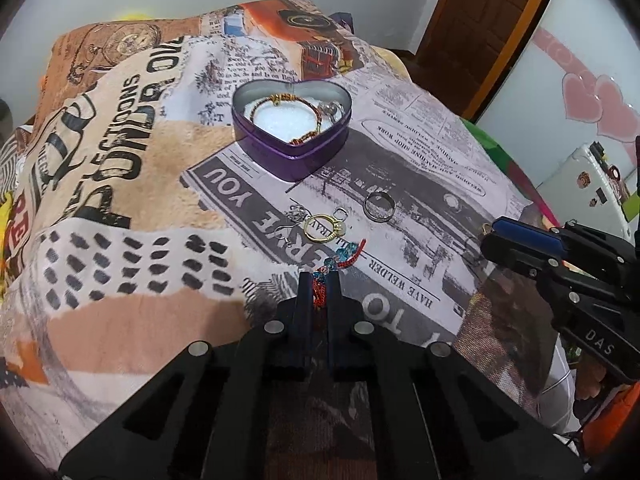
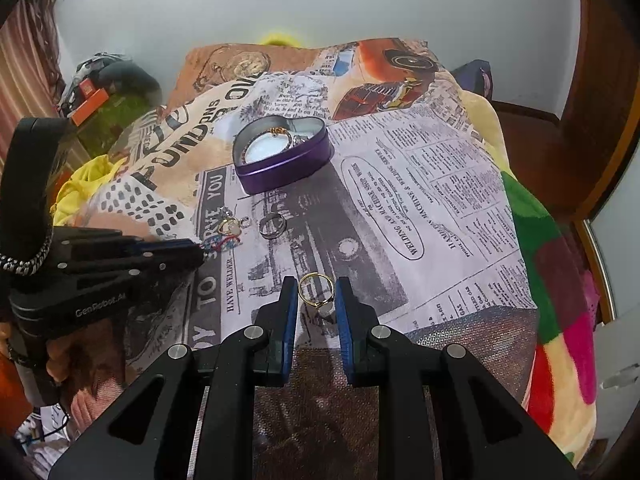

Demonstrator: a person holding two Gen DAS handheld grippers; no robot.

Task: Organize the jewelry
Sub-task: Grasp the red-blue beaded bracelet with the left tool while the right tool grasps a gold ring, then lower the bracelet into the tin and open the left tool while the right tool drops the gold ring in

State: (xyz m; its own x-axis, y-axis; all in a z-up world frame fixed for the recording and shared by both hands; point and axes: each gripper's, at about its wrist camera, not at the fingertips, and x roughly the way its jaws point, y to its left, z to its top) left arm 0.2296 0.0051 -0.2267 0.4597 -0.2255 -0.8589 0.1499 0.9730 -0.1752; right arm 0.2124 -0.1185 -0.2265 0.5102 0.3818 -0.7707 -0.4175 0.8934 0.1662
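A heart-shaped purple tin sits at the upper centre of my left view, its metal walls shiny and its floor lined with white padding, on a soft blanket printed like old newspaper. Inside the tin, a beaded bracelet curls around the padding, with a silvery piece beside it that I cannot make out.

Loose on the blanket in front of the tin lie a plain silver band, a thin gold ring and a small silver earring just left of the ring; nothing stands between them and the tin.

My left tongs, at the bottom centre of that view, are clenched on a red cord bracelet with blue beads, whose free end trails onto the blanket near the gold ring.

In my right view, the right tongs stand released at lower centre, blue pads apart. A second gold ring with a pale stone lies on the blanket between the pads; I cannot tell whether either pad touches it. The left tongs enter from the left edge of this view, well apart from the right.
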